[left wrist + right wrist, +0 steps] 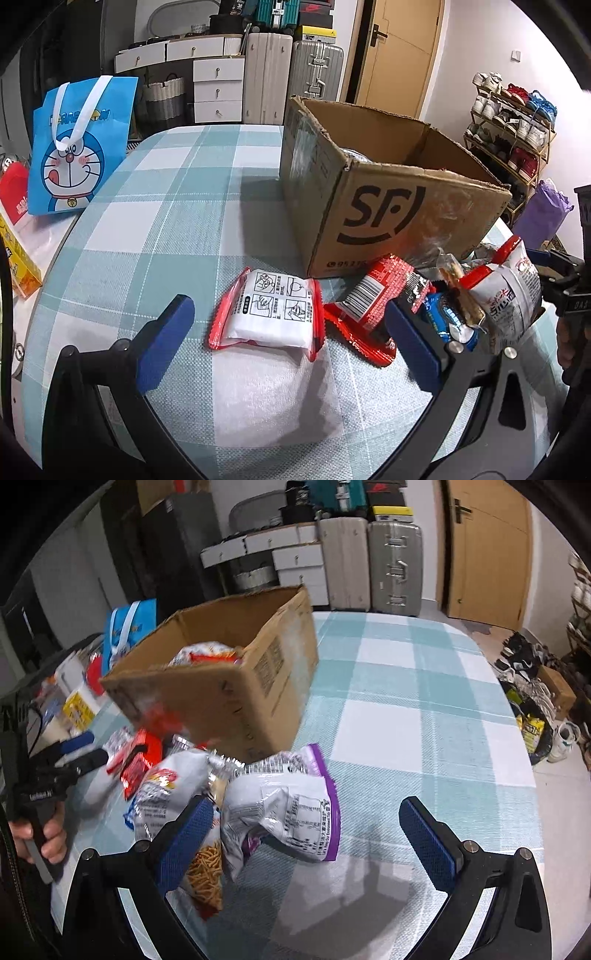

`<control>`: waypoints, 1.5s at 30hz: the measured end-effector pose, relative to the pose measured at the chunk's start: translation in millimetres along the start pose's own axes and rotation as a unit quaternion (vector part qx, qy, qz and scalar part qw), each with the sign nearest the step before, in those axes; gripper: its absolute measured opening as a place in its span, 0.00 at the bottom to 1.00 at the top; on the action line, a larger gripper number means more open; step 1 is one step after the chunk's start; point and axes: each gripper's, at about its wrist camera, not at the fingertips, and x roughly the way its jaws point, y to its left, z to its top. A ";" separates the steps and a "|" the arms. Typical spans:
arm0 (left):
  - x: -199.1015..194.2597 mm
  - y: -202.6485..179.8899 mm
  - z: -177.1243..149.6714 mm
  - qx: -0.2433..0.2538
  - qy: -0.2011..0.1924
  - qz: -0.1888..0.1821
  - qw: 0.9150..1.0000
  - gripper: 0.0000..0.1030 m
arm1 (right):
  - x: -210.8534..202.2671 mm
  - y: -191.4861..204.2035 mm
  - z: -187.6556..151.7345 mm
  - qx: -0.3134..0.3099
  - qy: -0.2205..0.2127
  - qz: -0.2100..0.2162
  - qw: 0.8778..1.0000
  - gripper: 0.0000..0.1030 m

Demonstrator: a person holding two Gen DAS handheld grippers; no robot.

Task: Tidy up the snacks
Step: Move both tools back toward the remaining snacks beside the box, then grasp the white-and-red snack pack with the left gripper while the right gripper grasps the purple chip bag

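- Snack packets (424,295) piled on the desk (155,229) against the cardboard box (399,206); lower ones hidden in the heap, box contents only partly seen.
- Left tool (284,328) spread wide, low over a white-and-red packet (269,314), gripping nothing.
- Right tool (314,834) likewise wide apart, straddling a purple-edged bag (288,805).
- Checked cloth covers the desk; suitcases (369,565) and door (484,546) behind.

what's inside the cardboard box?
In the right wrist view, the box holds at least one red-and-white snack pack near its front wall. The walls hide the rest of the interior.
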 end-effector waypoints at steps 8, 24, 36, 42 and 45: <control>2.1 -1.4 -2.2 0.003 0.005 0.001 1.000 1.00 | 6.3 -6.2 -3.0 0.023 0.006 0.019 1.000 0.99; 5.4 -0.1 -3.7 -0.001 0.010 0.001 1.000 1.00 | 22.3 -17.6 -0.8 0.081 0.012 0.039 0.996 0.97; 5.4 0.7 -4.0 -0.001 0.010 0.002 1.000 1.00 | 21.8 -11.9 -2.5 0.075 0.009 0.090 0.993 0.67; 6.1 1.5 -4.7 -0.004 0.010 0.004 1.000 1.00 | 15.9 -13.4 -2.1 0.072 -0.007 0.082 0.994 0.52; 6.9 3.5 -5.1 -0.007 0.011 0.006 1.000 1.00 | 11.9 -17.1 -1.8 0.075 -0.017 0.078 0.994 0.47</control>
